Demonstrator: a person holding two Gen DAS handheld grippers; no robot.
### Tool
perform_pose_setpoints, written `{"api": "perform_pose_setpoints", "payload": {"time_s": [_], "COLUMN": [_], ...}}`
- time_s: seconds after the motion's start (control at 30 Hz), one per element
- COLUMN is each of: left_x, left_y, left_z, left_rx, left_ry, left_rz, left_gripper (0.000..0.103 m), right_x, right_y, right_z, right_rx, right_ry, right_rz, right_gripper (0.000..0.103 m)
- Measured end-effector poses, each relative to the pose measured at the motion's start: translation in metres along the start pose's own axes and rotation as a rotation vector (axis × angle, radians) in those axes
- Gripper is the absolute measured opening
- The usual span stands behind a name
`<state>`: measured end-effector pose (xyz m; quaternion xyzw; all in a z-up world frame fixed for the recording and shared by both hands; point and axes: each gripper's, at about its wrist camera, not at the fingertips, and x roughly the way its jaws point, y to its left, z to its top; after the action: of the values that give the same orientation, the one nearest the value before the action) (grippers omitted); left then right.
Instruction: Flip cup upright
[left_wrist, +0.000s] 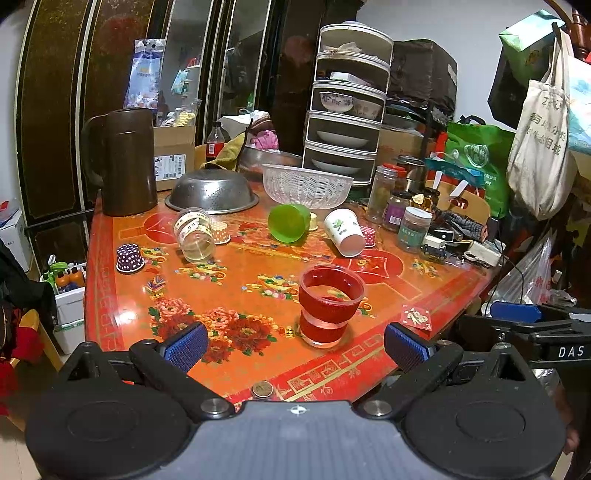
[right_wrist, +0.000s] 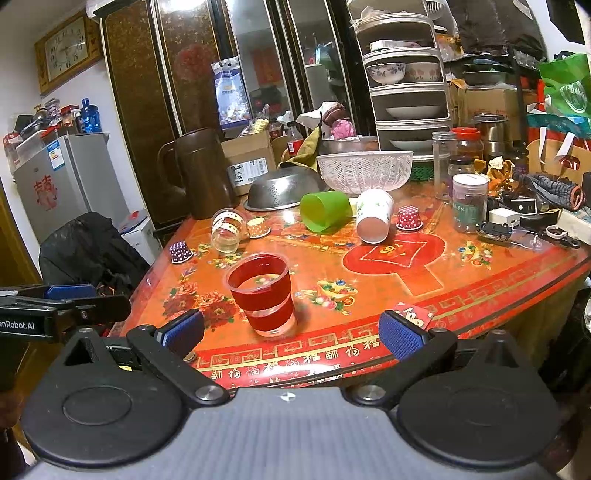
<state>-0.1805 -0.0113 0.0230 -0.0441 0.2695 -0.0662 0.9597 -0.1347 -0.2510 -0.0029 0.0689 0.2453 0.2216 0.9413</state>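
A clear cup with red bands (left_wrist: 330, 305) (right_wrist: 264, 293) stands upright near the table's front edge. Three cups lie on their sides further back: a clear cup with a patterned band (left_wrist: 194, 234) (right_wrist: 227, 229), a green cup (left_wrist: 289, 222) (right_wrist: 325, 211) and a white paper cup (left_wrist: 344, 232) (right_wrist: 373, 215). My left gripper (left_wrist: 295, 345) is open and empty, just in front of the red cup. My right gripper (right_wrist: 291, 334) is open and empty, also in front of the red cup. Each gripper shows at the edge of the other's view.
On the red patterned table (left_wrist: 236, 295) (right_wrist: 480, 280) are small polka-dot cups (left_wrist: 129, 257) (right_wrist: 409, 217), an overturned steel colander (left_wrist: 212, 191) (right_wrist: 284, 190), a white basket (left_wrist: 306, 185) (right_wrist: 364, 170), a brown jug (left_wrist: 123, 160) (right_wrist: 199, 171) and jars (left_wrist: 413, 227) (right_wrist: 469, 206) at the right. A coin (left_wrist: 262, 388) lies at the front edge.
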Motion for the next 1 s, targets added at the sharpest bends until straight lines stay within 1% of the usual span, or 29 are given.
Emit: {"api": "perform_pose_setpoints", "payload": {"time_s": [1.0], "left_x": [0.0015], "left_y": [0.0], "left_z": [-0.0006], "left_rx": [-0.007], "left_ry": [0.004], "left_rz": [-0.002], "left_gripper": [0.102], "right_x": [0.0012], "right_y": [-0.0001], "right_z": [-0.0008], "right_rx": [0.018], "right_ry": [0.002], "right_rz": [0.017], "right_gripper": [0.102]}}
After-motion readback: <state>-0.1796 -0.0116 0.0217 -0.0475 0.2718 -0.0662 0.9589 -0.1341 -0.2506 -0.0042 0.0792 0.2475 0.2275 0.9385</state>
